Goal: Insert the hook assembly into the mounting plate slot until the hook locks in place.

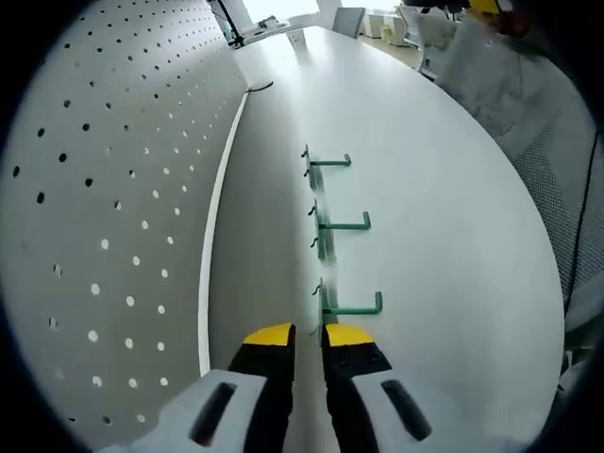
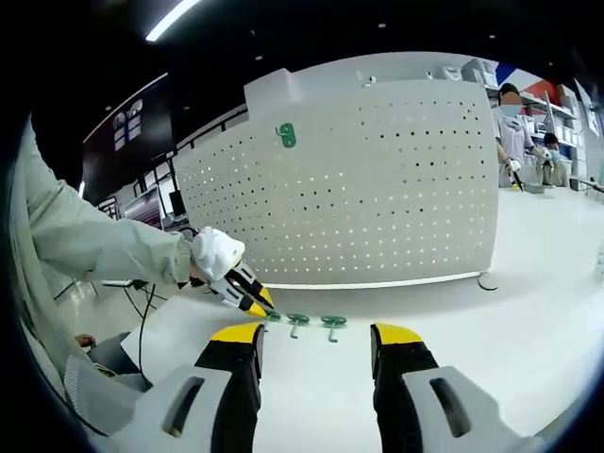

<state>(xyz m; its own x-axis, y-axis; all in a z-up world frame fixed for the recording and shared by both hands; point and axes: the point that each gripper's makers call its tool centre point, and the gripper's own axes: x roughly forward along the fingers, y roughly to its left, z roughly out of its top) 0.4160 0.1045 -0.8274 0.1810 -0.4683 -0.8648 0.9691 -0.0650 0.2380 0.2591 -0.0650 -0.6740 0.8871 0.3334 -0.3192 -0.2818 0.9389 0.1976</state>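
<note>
Hook (image 1: 351, 308) just beyond left fingers (image 1: 347, 336)

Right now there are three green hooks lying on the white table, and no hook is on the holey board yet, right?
Almost. Three green hooks do lie on the white table, but the right gripper view shows one green hook already on the holey board, near its top.

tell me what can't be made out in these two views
- Left gripper view: whether the left gripper touches the nearest green hook; its jaw tips cover the hook's base.
- Right gripper view: the hooks' shape, too small and far; one is partly behind the left gripper.
- Right gripper view: what the green item on the pegboard is, too small.
</note>
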